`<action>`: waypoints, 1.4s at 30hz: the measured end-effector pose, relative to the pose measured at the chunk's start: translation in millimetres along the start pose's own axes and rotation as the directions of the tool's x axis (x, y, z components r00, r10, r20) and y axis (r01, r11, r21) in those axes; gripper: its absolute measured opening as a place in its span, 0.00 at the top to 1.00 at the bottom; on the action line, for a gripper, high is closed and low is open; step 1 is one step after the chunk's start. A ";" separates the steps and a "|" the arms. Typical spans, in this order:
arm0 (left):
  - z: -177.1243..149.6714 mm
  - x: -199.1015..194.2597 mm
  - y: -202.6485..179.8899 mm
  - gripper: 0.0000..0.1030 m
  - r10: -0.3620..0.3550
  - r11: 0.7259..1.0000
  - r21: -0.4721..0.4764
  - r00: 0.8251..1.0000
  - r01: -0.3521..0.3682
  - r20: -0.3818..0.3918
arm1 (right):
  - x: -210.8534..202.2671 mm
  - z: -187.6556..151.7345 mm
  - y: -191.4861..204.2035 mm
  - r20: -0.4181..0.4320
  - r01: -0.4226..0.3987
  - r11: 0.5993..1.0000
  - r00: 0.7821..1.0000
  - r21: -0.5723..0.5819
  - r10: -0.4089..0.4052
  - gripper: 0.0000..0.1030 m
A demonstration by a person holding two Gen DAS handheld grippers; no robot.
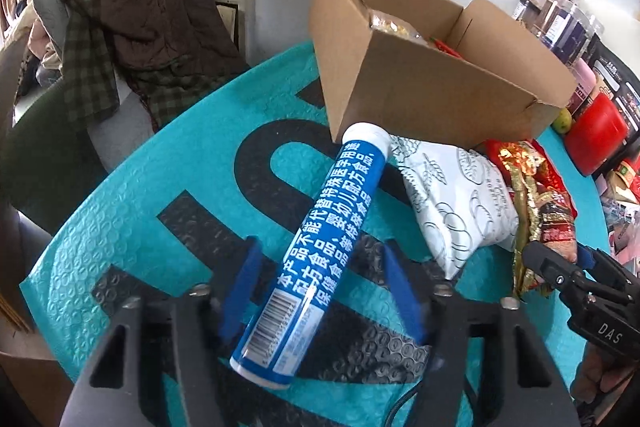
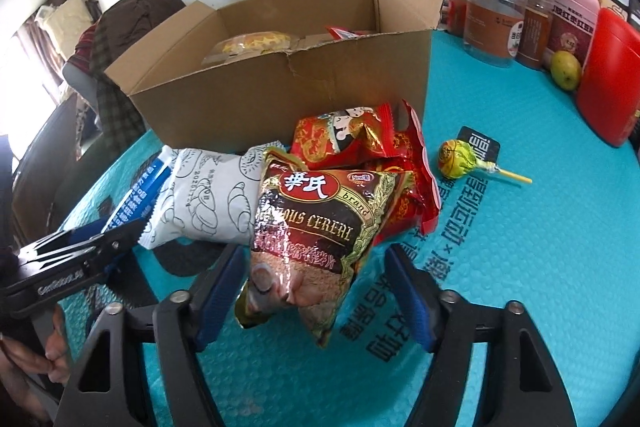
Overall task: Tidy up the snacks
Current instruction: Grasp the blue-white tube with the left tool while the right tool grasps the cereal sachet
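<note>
A blue tube [image 1: 316, 251] with a white cap lies on the teal mat, its lower part between the open fingers of my left gripper [image 1: 320, 291]. A white bread packet [image 1: 460, 195] lies to its right. My right gripper [image 2: 316, 291] is open around the lower end of a brown cereal bag [image 2: 316, 231]. A red snack bag [image 2: 360, 143] lies behind it. An open cardboard box [image 2: 280, 91] stands behind the pile with snacks inside. A lollipop [image 2: 460, 159] lies to the right.
Jars [image 2: 496, 23], a red tin [image 2: 612, 75] and a green fruit [image 2: 565, 69] stand at the back right. A chair with clothes [image 1: 132, 27] stands off the table's left. The right gripper shows in the left wrist view [image 1: 560, 267].
</note>
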State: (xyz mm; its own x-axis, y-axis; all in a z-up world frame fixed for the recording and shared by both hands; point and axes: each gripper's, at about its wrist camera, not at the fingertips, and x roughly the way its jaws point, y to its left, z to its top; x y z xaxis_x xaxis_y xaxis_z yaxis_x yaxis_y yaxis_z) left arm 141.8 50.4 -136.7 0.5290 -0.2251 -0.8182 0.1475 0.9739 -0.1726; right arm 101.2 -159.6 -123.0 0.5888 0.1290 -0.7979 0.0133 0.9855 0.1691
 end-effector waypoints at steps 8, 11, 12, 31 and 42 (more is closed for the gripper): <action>-8.3 -4.1 -9.9 0.73 -0.037 0.998 0.040 0.999 0.038 -0.026 | -7.2 -10.2 -1.9 -0.011 -0.064 0.998 0.998 0.003 0.064 0.62; -16.4 -9.5 -12.6 0.73 -0.040 0.998 0.050 0.999 0.042 -0.031 | -12.0 -16.6 -5.8 -0.023 -0.084 0.996 0.996 0.013 0.085 0.62; -20.7 -12.2 -14.5 0.73 -0.044 0.997 0.054 0.998 0.046 -0.037 | -13.1 -18.5 -7.5 -0.027 -0.090 0.996 0.996 0.016 0.090 0.62; -79.6 -49.2 -54.9 0.73 -0.129 0.979 0.137 0.981 0.149 -0.146 | -56.4 -67.4 -21.7 -0.139 -0.158 0.987 0.977 0.022 0.159 0.62; -76.3 -38.4 -72.6 0.73 -0.065 0.978 0.187 0.990 0.087 -0.123 | -59.8 -71.7 -9.3 -0.101 -0.048 0.997 0.994 -0.064 0.041 0.43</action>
State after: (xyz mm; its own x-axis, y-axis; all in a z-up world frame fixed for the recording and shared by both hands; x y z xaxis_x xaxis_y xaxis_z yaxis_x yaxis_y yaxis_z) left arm 47.0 -9.5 -134.6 0.4119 -0.2823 -0.8664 0.3469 0.9278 -0.1374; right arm 8.0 -168.5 -118.3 0.5038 0.1797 -0.8449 -0.0662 0.9833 0.1697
